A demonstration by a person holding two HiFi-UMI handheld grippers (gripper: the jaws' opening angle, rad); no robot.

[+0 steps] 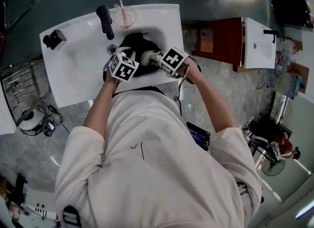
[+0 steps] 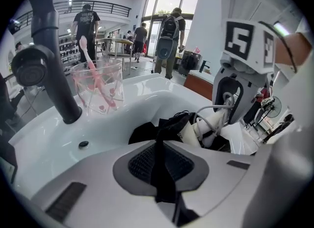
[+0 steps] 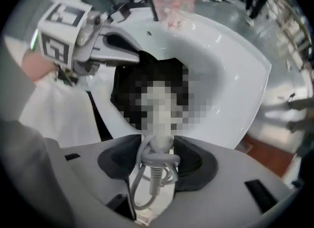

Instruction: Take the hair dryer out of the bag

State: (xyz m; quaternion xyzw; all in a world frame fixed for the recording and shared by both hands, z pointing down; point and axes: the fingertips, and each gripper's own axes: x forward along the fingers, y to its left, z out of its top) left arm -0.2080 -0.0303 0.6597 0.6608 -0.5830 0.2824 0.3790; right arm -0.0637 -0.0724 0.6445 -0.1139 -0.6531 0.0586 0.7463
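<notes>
A black bag lies crumpled in the basin of a white sink. My left gripper is shut on a fold of the bag's black fabric, pinched between the pads in the left gripper view. The white hair dryer sticks out of the bag's mouth, its grey cord wound round the handle. My right gripper points steeply down and its pads press on the end of that handle. The dryer's head is hidden inside the bag.
A black faucet and a clear cup with a pink toothbrush stand at the basin's far rim. A small black object sits on the sink's left corner. A wooden cabinet with a second sink stands to the right. People walk far behind.
</notes>
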